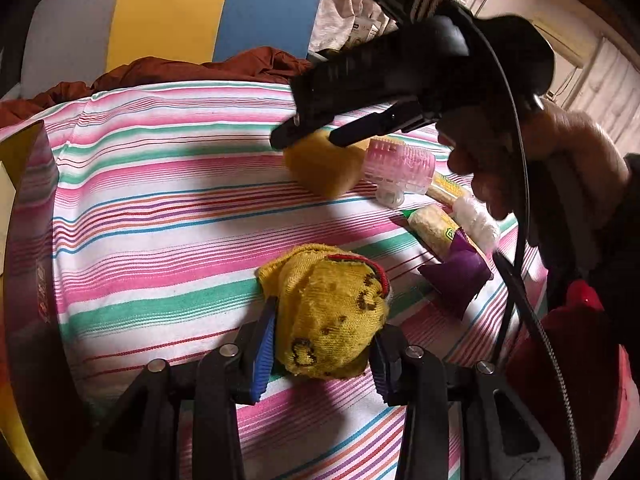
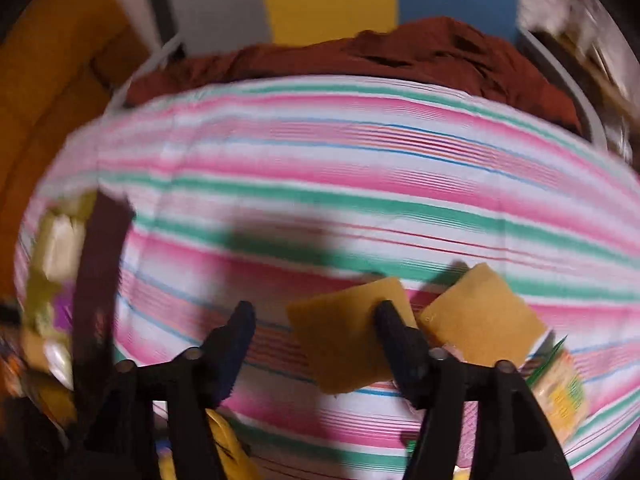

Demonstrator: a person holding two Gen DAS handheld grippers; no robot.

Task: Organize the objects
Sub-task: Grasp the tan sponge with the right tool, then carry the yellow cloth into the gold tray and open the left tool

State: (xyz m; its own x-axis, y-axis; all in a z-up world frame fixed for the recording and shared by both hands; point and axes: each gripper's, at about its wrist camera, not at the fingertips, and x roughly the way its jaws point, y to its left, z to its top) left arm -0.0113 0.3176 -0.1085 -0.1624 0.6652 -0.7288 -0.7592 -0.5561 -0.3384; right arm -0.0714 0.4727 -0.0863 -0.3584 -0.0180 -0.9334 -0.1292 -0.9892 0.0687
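My left gripper is shut on a yellow knitted sock with dark spots and a red trim, resting on the striped cloth. My right gripper is open, low over the cloth; in the left wrist view it hovers right over an orange sponge. In the blurred right wrist view two orange sponges show: one under the right finger, the other just right of it.
A pink bristled roller, snack packets, a white wad and a purple wrapper lie at the right. A rust-brown garment lies at the cloth's far edge. A dark box stands at left.
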